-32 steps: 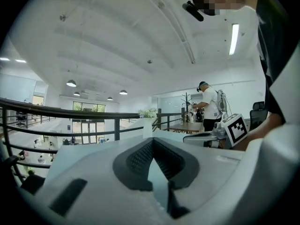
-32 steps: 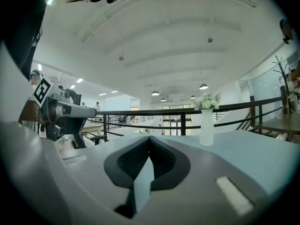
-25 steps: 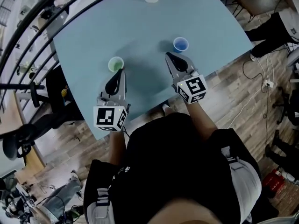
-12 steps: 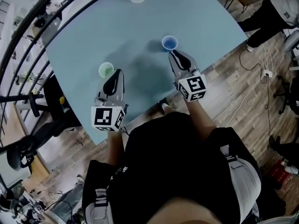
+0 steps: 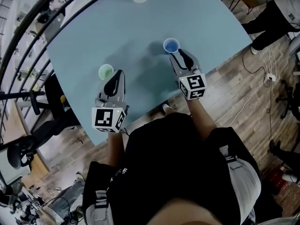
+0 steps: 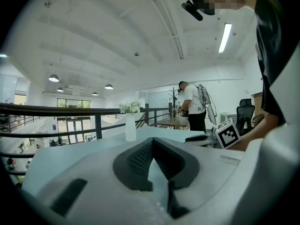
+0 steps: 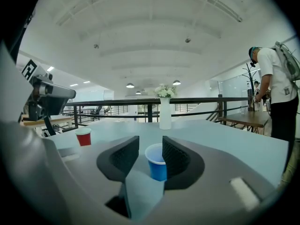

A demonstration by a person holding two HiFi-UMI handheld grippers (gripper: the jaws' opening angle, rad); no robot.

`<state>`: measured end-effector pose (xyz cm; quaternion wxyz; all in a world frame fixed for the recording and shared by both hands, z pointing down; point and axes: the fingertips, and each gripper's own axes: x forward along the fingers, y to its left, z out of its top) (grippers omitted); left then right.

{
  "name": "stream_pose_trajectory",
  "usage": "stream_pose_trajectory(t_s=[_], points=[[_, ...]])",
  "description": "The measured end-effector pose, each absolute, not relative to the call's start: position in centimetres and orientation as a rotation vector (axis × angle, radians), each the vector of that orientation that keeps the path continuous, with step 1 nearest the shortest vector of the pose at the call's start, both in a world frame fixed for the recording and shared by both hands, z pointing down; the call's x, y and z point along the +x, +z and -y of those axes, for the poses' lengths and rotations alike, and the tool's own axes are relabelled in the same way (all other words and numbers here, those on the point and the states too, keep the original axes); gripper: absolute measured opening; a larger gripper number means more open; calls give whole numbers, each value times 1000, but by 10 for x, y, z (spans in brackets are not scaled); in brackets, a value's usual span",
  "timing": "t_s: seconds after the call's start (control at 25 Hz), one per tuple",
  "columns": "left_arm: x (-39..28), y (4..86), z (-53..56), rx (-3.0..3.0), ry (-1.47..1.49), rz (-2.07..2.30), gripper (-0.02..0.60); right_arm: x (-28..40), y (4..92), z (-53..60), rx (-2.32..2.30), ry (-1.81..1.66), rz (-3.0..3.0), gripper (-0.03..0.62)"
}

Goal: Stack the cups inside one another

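Nothing is stacked yet: the blue cup (image 5: 171,45), green cup (image 5: 106,71) and red cup (image 7: 84,137) all stand apart on the surface (image 5: 140,27). The right tool (image 5: 180,55) has just been opening its jaws. They are spread now, and the blue cup stands just ahead between the tips, ungripped. The left tool (image 5: 118,73), pressed together and empty, sits just beside the green cup.

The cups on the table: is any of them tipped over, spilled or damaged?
Nothing stands out. The blue cup and the other cup both stand upright on the table, apart, with no spill visible around them.
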<state>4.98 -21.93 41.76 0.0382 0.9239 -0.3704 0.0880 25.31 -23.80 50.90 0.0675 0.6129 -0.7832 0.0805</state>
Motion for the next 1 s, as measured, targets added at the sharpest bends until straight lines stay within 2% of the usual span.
stream_pose_trajectory(t_s=[0.32, 0.56, 0.88, 1.0], points=[[49, 419, 229, 2803, 276, 1191, -15, 260, 529, 255, 1807, 291, 2319, 257], [47, 420, 234, 2783, 285, 1221, -15, 265, 542, 266, 1797, 325, 2277, 320], [37, 423, 238, 2757, 296, 1268, -15, 264, 560, 280, 1762, 373, 2270, 391], [34, 423, 238, 2745, 298, 1289, -15, 263, 565, 284, 1741, 384, 2269, 393]])
